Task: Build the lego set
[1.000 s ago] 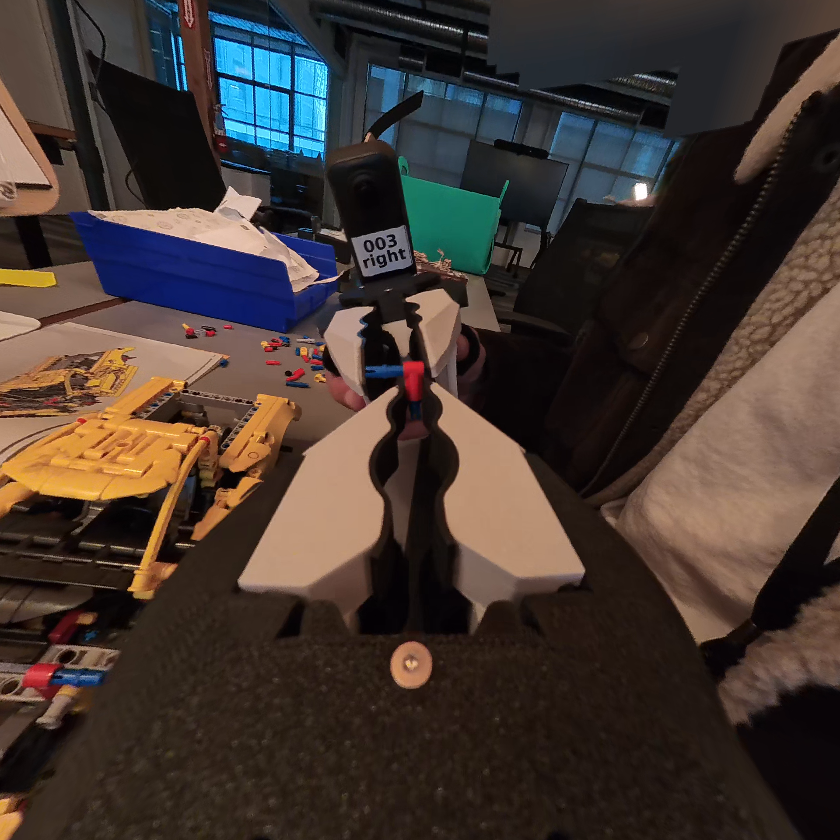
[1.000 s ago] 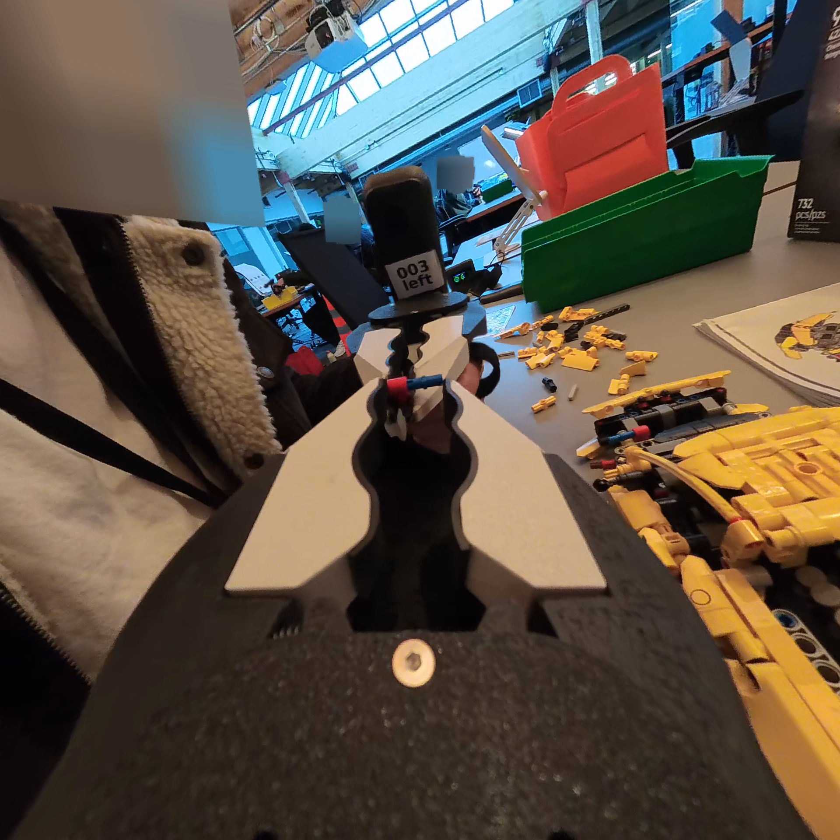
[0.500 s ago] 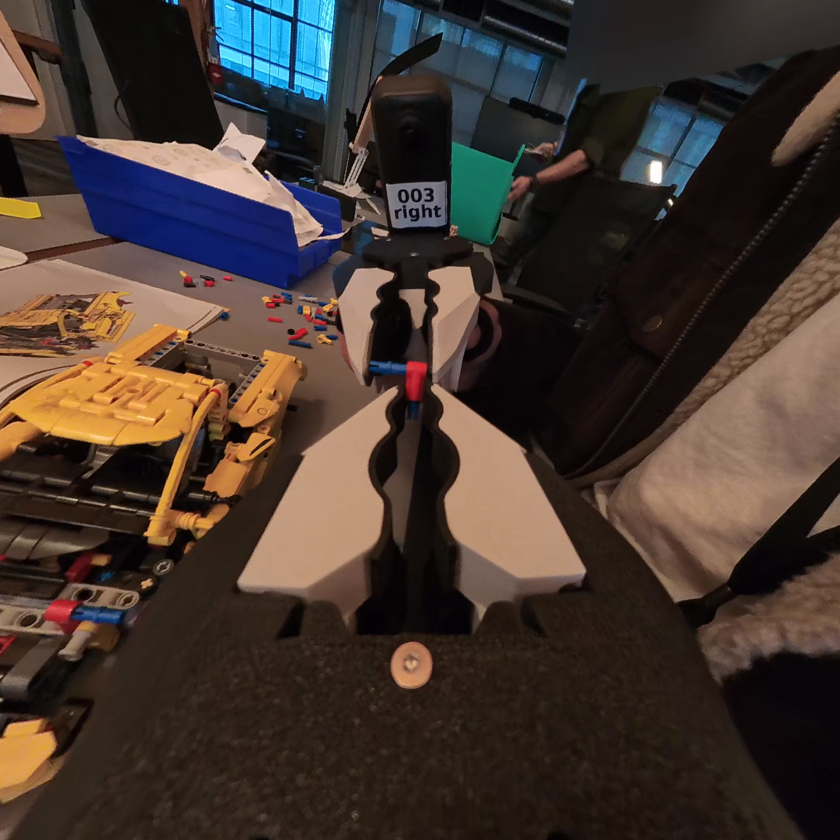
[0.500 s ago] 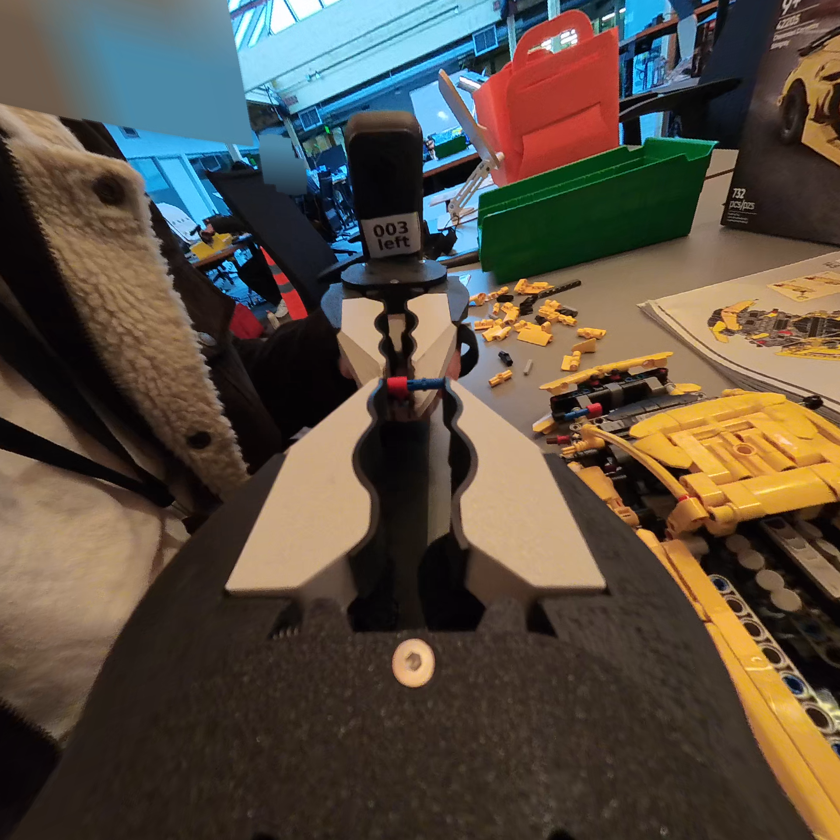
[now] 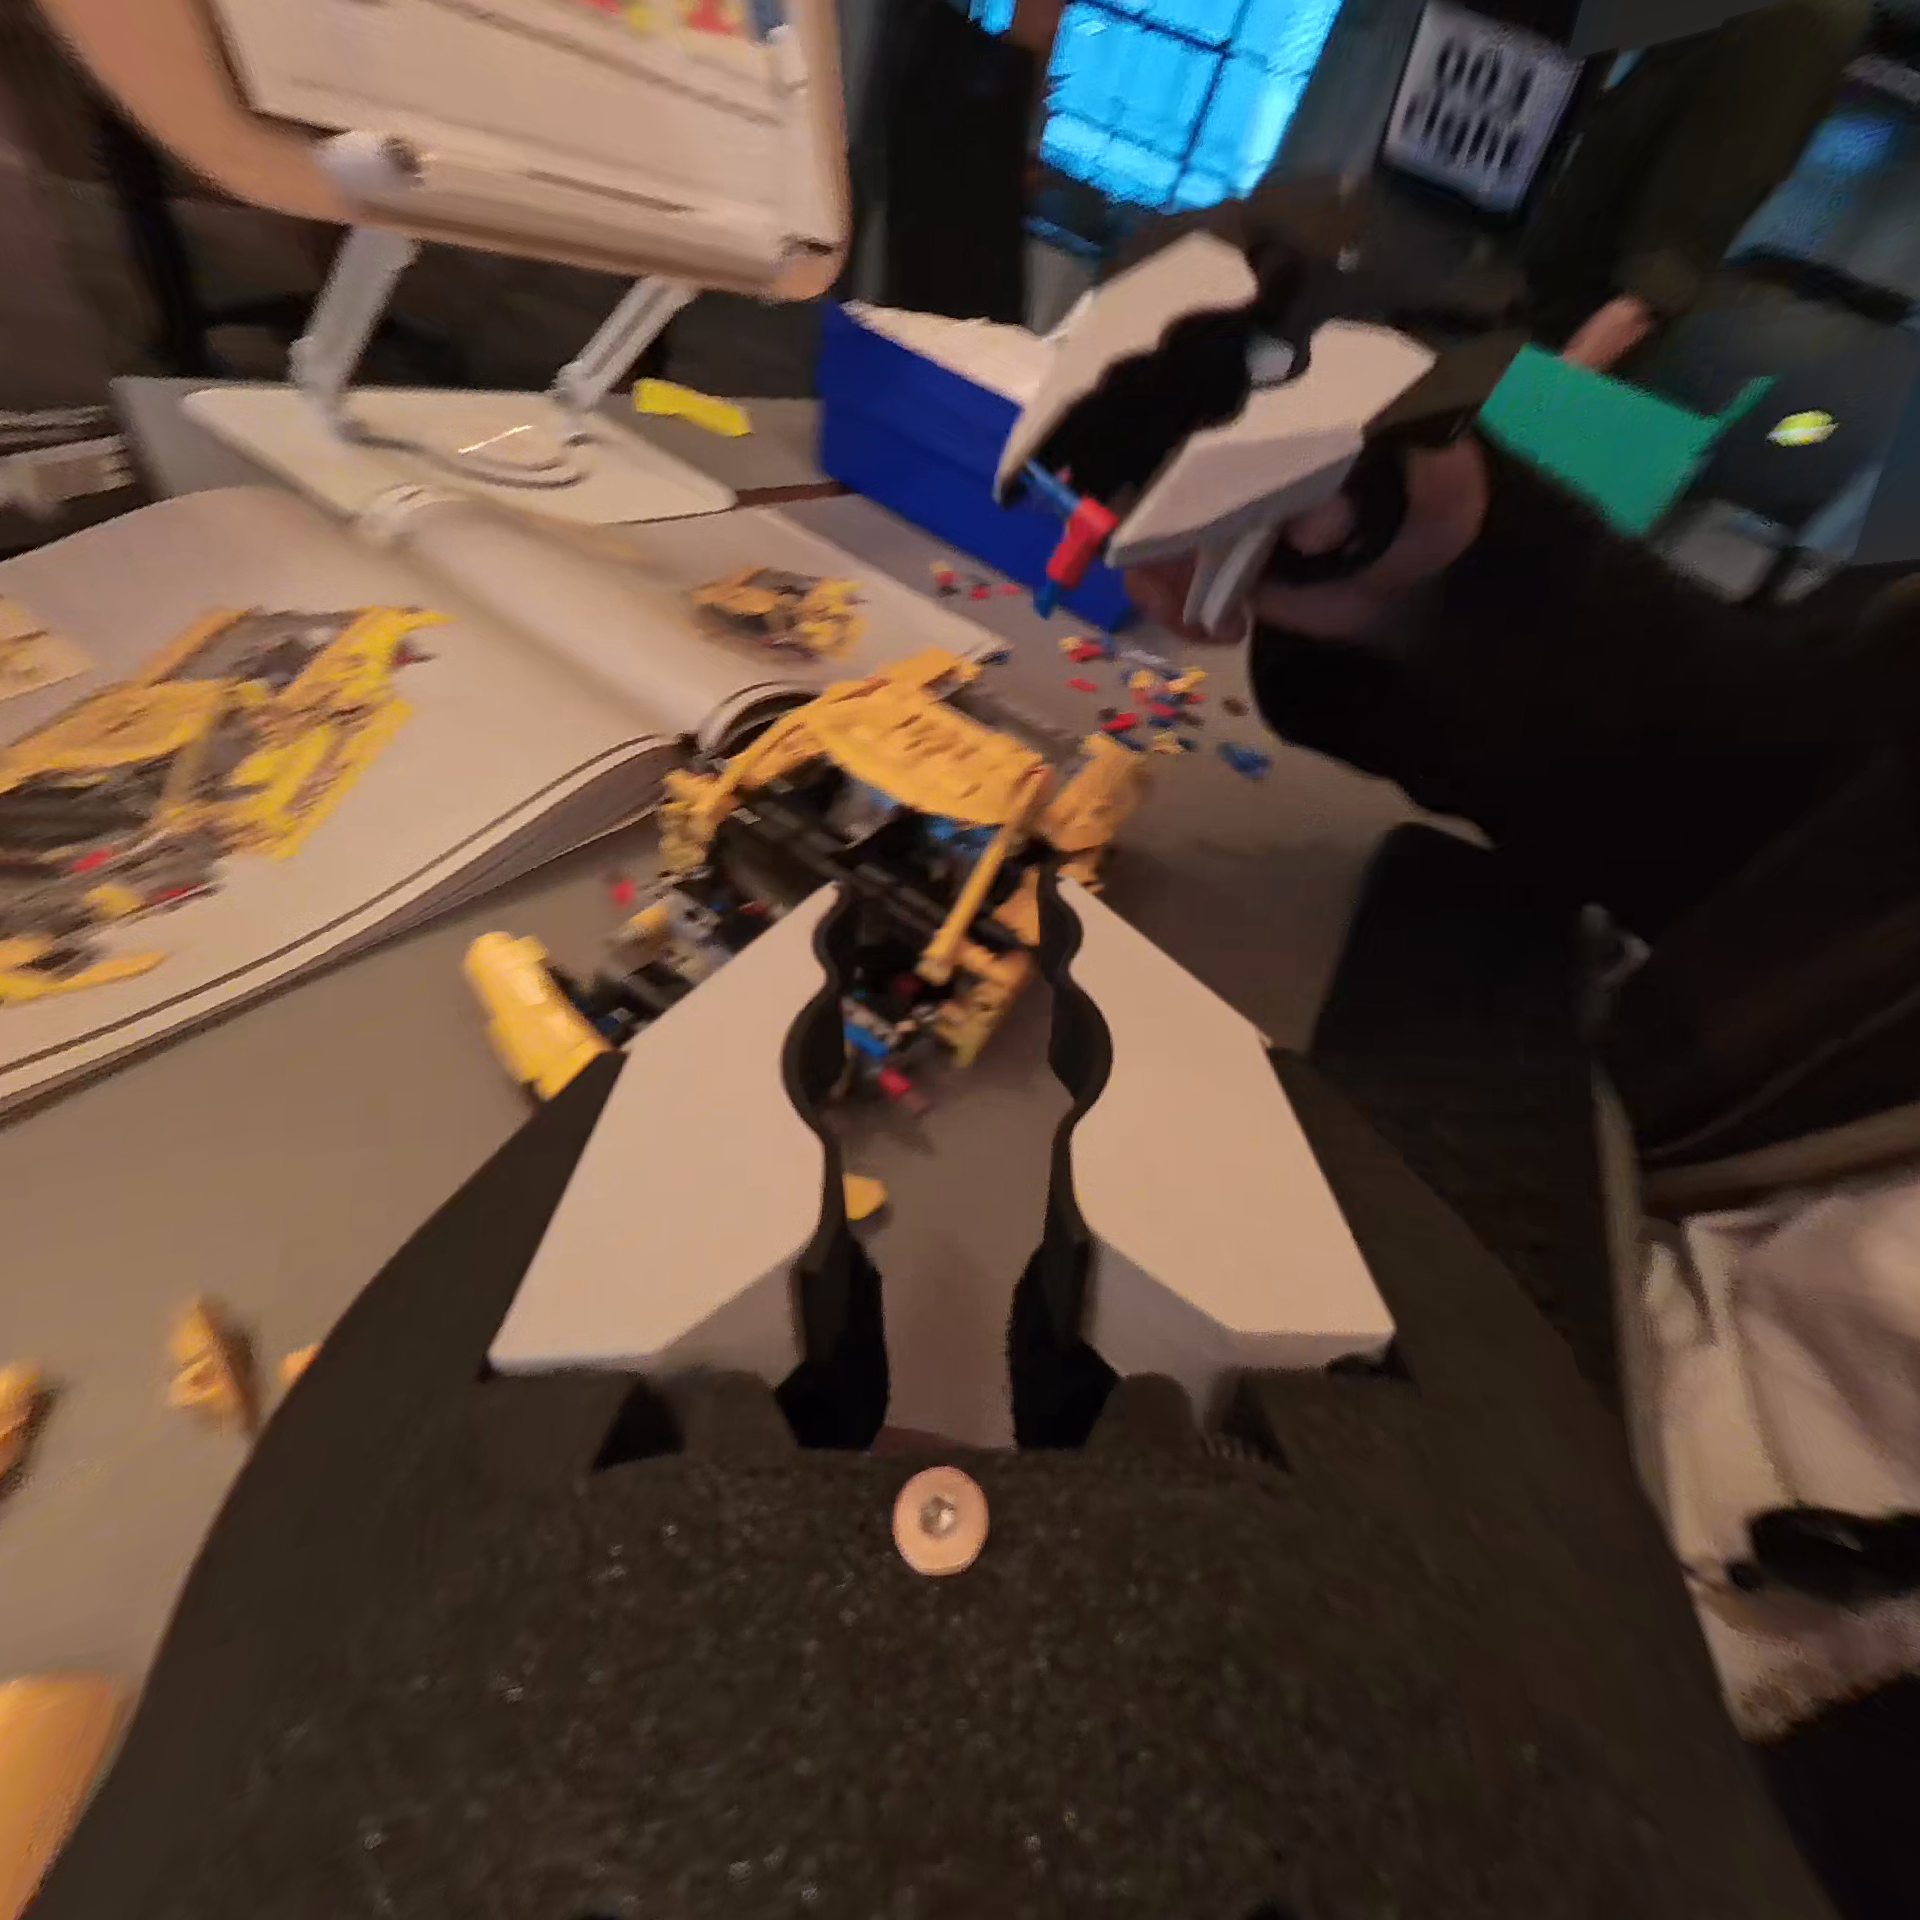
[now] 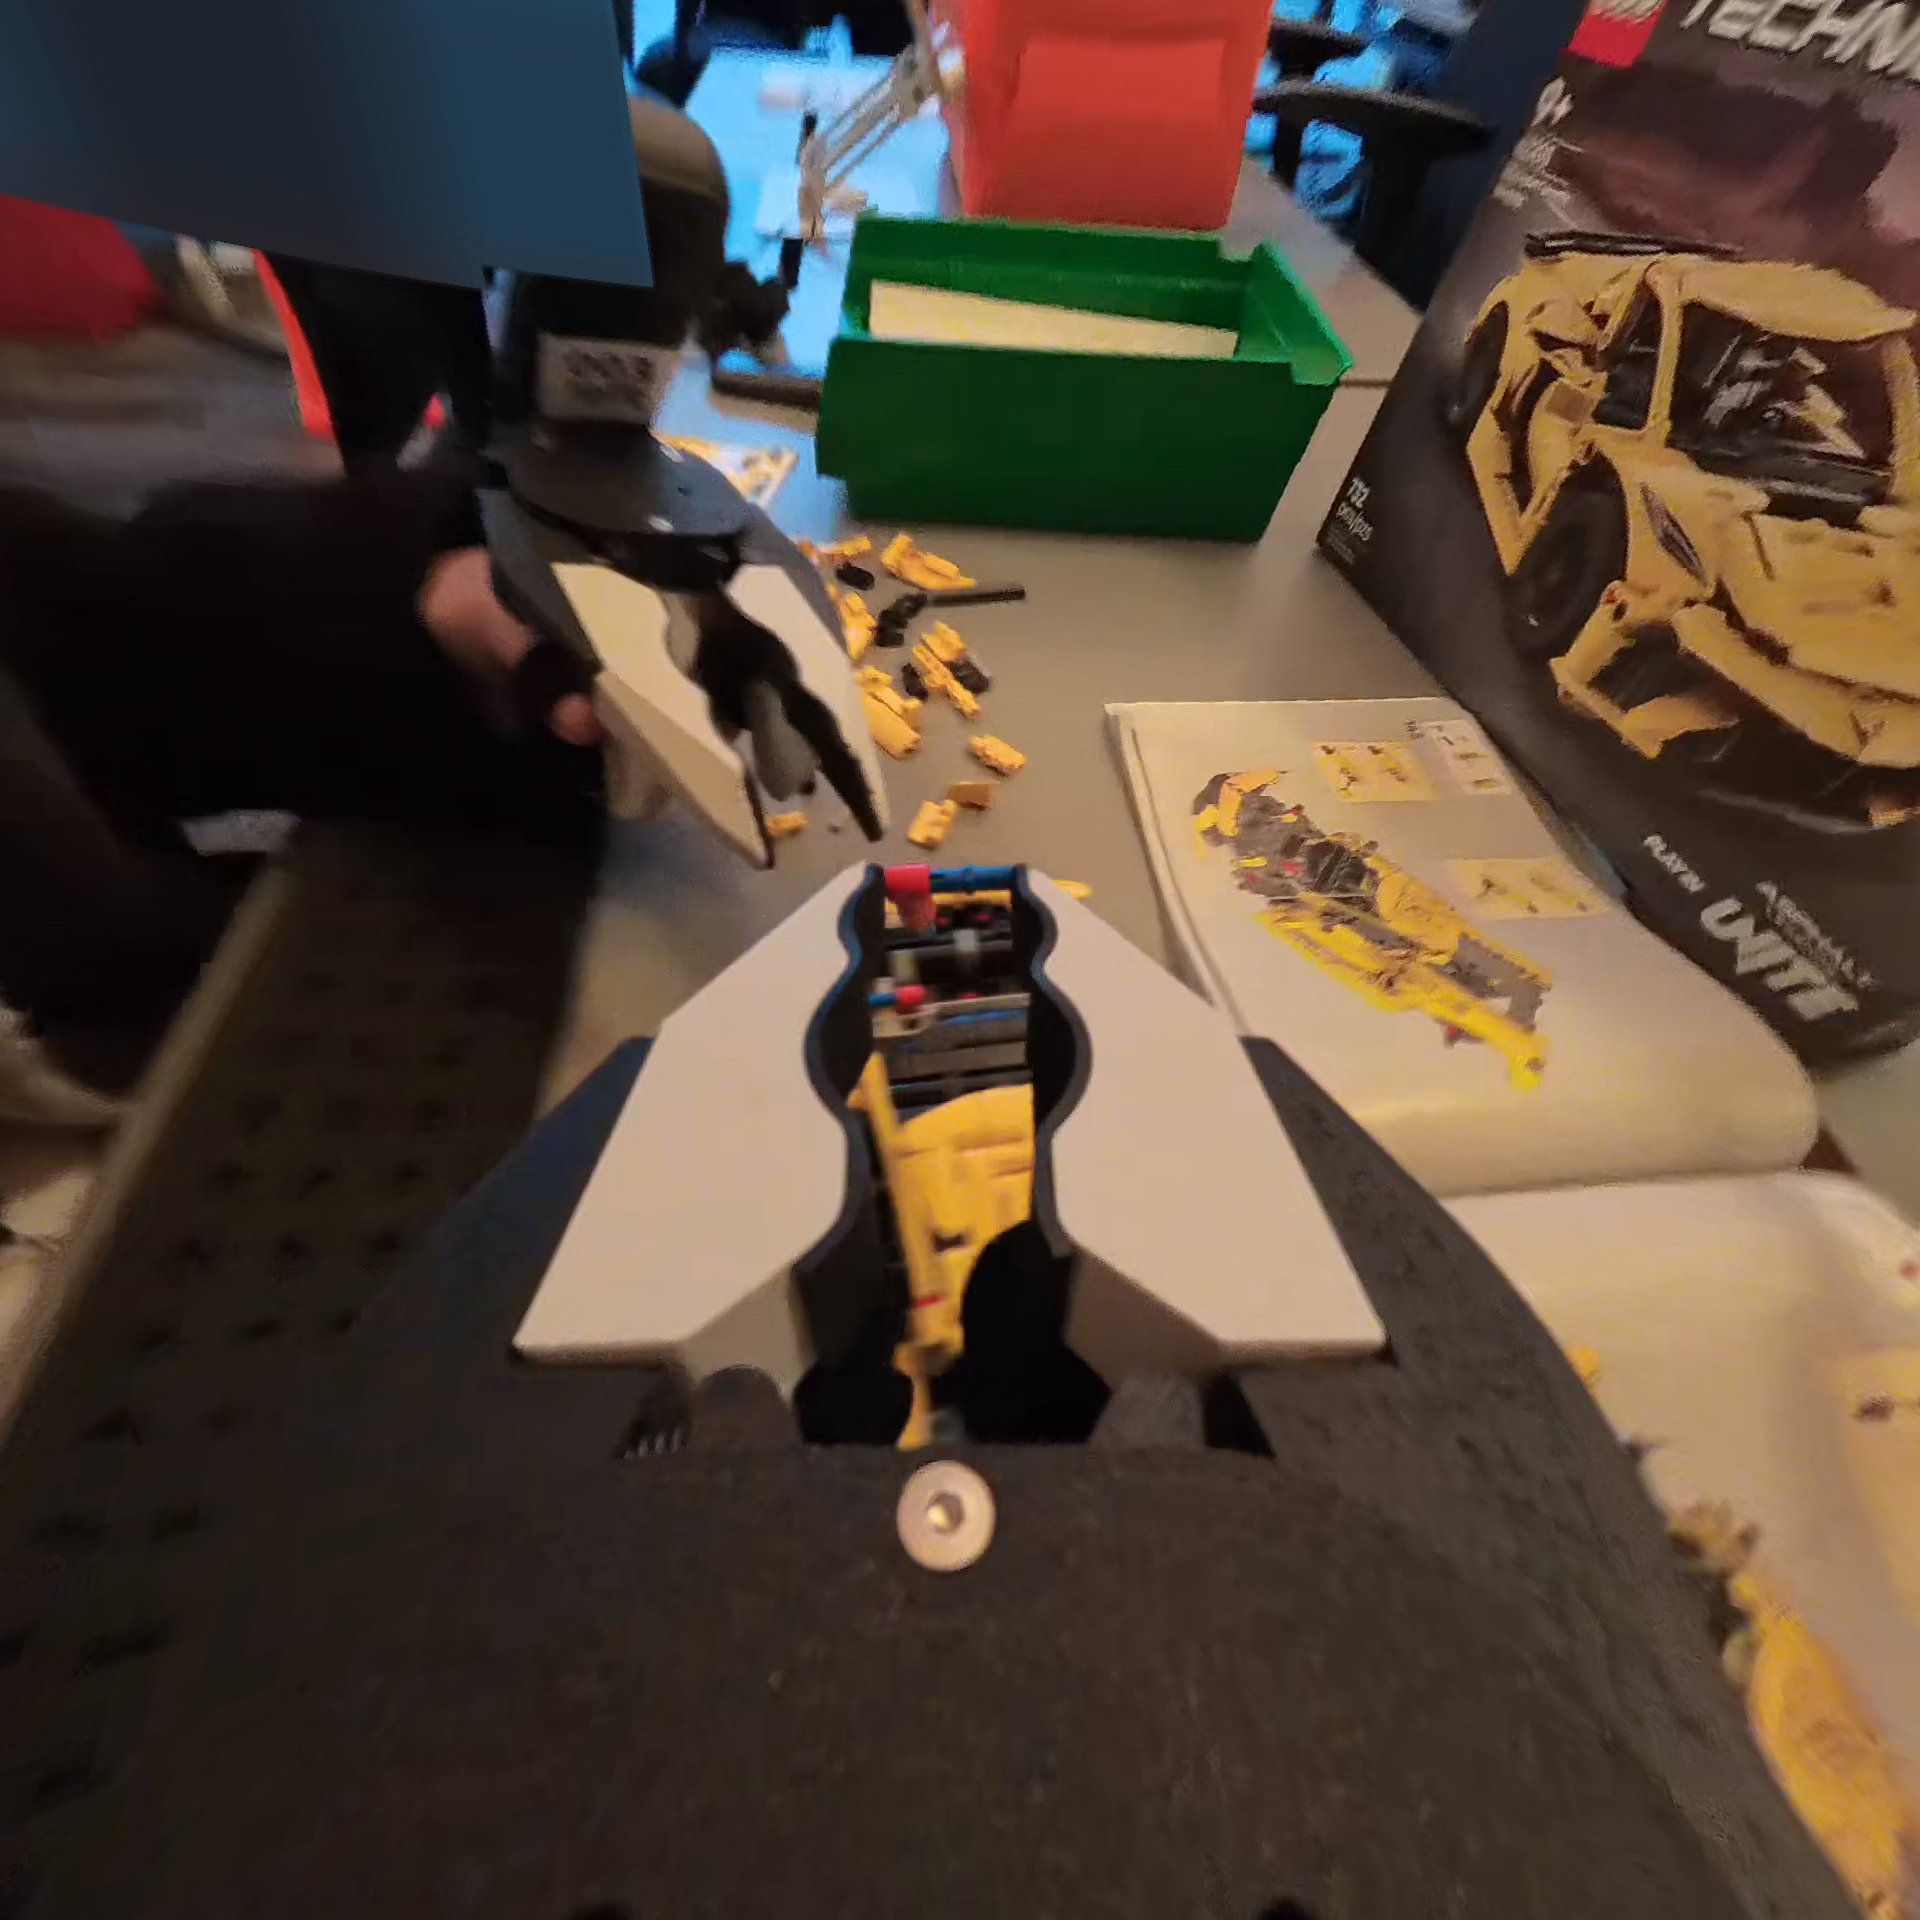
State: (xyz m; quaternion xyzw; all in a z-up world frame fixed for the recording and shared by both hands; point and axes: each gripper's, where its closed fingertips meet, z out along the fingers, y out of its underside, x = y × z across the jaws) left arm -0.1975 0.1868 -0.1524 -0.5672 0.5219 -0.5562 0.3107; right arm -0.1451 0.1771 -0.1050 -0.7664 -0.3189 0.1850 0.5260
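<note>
Left claw point(image 5: 940, 940): pale smooth fingers with wavy black inner edges, spread apart, nothing held. Right claw point(image 6: 948, 883): pinching a small red-and-blue plastic pin piece point(image 6: 914, 891) at the tips. Below, on the grey table point(image 6: 1195, 613): half-built yellow brick car point(image 5: 904, 831), bumpy and blocky, beside an open paper booklet point(image 5: 312, 727).

My right hand-held gripper point(image 6: 940, 883) is hiding most of the yellow car point(image 6: 951, 1143), so I am seeing only a strip of it. The big box point(image 6: 1704, 499) is getting cut off by the picture's edge. The little loose pieces point(image 5: 1138, 696) are looking too blurry and small to tell apart. My open book point(image 5: 312, 707) is running off the side.
</note>
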